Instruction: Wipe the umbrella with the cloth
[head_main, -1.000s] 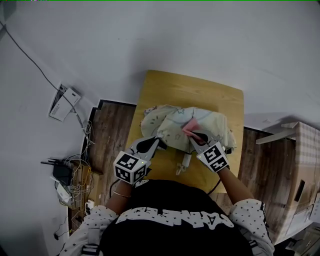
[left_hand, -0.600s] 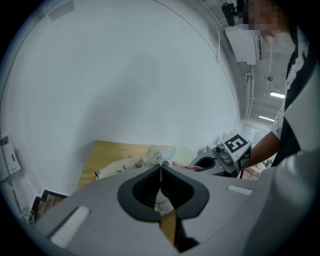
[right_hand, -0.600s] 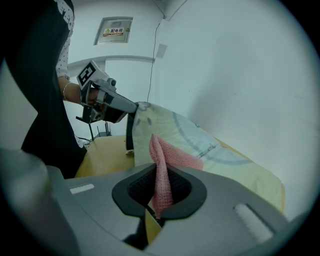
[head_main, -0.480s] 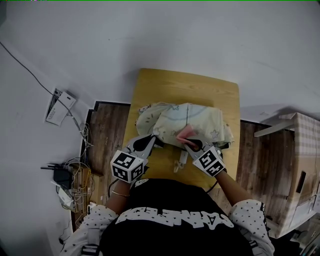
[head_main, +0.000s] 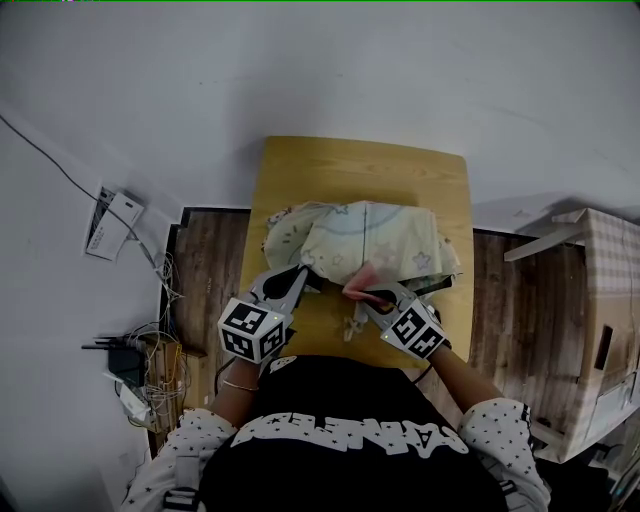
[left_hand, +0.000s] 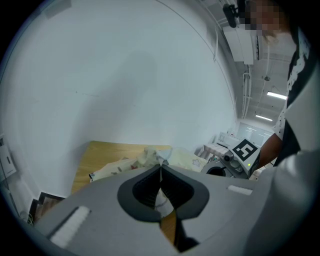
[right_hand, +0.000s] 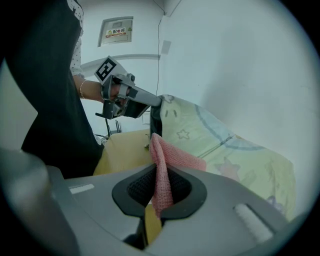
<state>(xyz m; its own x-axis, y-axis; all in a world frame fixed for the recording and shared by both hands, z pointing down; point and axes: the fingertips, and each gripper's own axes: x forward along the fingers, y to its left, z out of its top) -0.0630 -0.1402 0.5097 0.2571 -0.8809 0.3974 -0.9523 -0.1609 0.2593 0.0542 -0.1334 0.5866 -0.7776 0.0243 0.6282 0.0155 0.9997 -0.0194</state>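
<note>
A pale yellow umbrella (head_main: 365, 238) with star prints lies crumpled on the wooden table (head_main: 400, 170). My left gripper (head_main: 303, 277) is shut on a fold of the canopy at its near left edge; that fabric (left_hand: 159, 161) shows pinched between the jaws of the left gripper (left_hand: 161, 169). My right gripper (head_main: 368, 296) is shut on a pink cloth (head_main: 358, 281), which rests against the canopy's near edge. In the right gripper view the pink cloth (right_hand: 169, 159) stands folded up out of the right gripper (right_hand: 156, 169), lying on the umbrella (right_hand: 230, 147), with the left gripper (right_hand: 134, 97) just beyond.
The umbrella's handle and strap (head_main: 351, 326) hang over the table's near side between my hands. A cardboard box (head_main: 600, 320) stands to the right. Cables and a router (head_main: 130, 350) lie on the floor at the left. A white wall rises behind the table.
My right gripper has drawn the pink cloth across the canopy, from its middle down to the near edge. The left gripper has kept its hold and place.
</note>
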